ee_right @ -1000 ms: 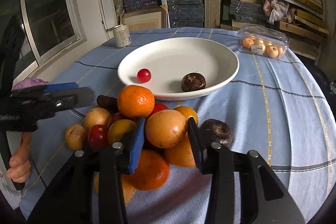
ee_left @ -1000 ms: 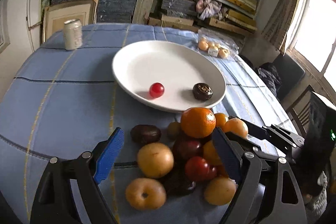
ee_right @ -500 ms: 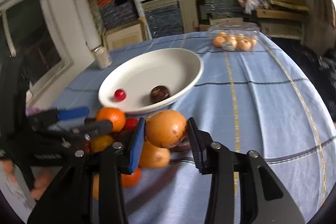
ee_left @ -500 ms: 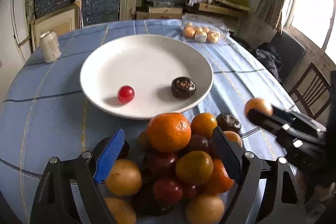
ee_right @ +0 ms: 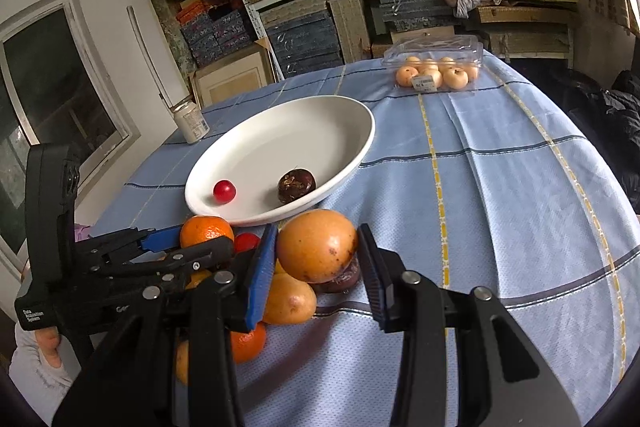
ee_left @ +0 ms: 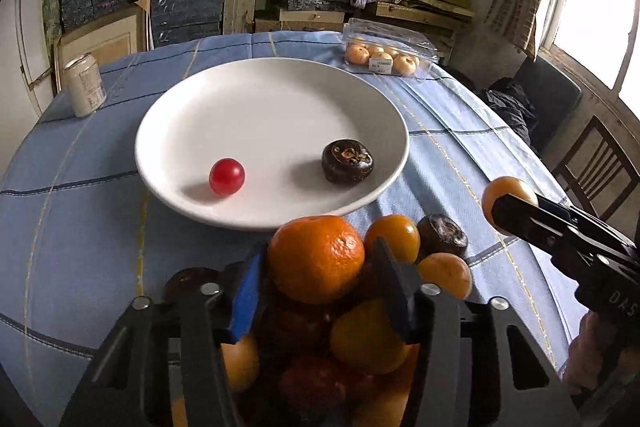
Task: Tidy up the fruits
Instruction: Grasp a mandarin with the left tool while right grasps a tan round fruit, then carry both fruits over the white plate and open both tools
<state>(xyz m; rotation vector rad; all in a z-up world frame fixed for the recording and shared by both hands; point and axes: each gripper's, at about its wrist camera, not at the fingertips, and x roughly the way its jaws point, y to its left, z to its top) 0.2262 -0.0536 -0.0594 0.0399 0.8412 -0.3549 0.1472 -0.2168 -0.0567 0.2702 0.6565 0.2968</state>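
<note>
My left gripper (ee_left: 316, 287) is shut on a mandarin orange (ee_left: 316, 257) at the top of a fruit pile (ee_left: 400, 259) just in front of the white plate (ee_left: 272, 99). The plate holds a red cherry tomato (ee_left: 227, 176) and a dark brown fruit (ee_left: 347, 162). My right gripper (ee_right: 316, 259) is shut on a yellow-orange round fruit (ee_right: 316, 245) and holds it above the pile, right of the plate (ee_right: 304, 131). That fruit also shows in the left wrist view (ee_left: 506, 193). The left gripper and its mandarin (ee_right: 206, 231) show in the right wrist view.
A drink can (ee_left: 85, 90) stands at the far left of the blue checked tablecloth (ee_left: 80, 187). A clear plastic box of small orange fruits (ee_left: 384, 55) sits at the back right. Shelves of stacked boxes stand behind the table. A chair (ee_left: 596, 171) is at the right.
My left gripper has closed on the mandarin at the top of the pile. My right gripper has lifted the yellow-orange fruit off the pile and swung right.
</note>
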